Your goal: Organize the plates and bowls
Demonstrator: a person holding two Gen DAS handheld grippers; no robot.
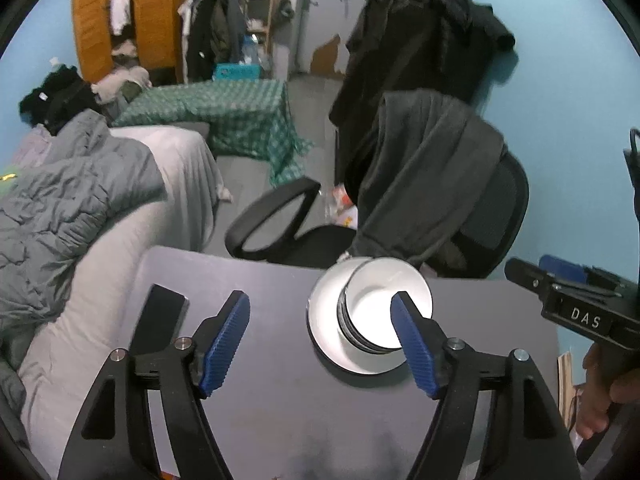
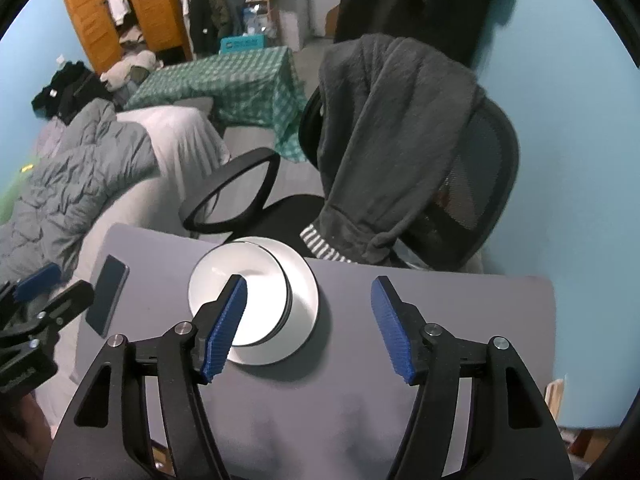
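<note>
Stack of white bowls point(image 1: 374, 312) nested on a white plate point(image 1: 326, 320), set on the grey table point(image 1: 280, 360), just right of centre in the left wrist view and toward the table's far edge. Left gripper point(image 1: 322, 340) raised above the table and angled steeply down at it, jaws spread wide with nothing between the blue pads; right-hand pad point(image 1: 412, 348) overlapping the bowls in the picture only, well above them, no contact. Bare tabletop in the gap between the pads.

In the right wrist view, same stack point(image 2: 244, 300) on the plate point(image 2: 304, 300) left of centre, partly behind the left-hand blue pad point(image 2: 224, 328). Right gripper point(image 2: 308, 326) likewise lifted clear and tilted down, jaws wide apart, holding nothing, bare table showing in the gap.

Each gripper glimpsed in the other's view: right one point(image 1: 560, 280) at the right edge, gripped by a hand point(image 1: 604, 384) at lower right; left one point(image 2: 48, 292) at the left edge.

Dark phone point(image 1: 160, 320) flat on the table at the left, well apart from the plate. Office chair point(image 2: 460, 200) draped with a dark garment beyond the table's far edge.
</note>
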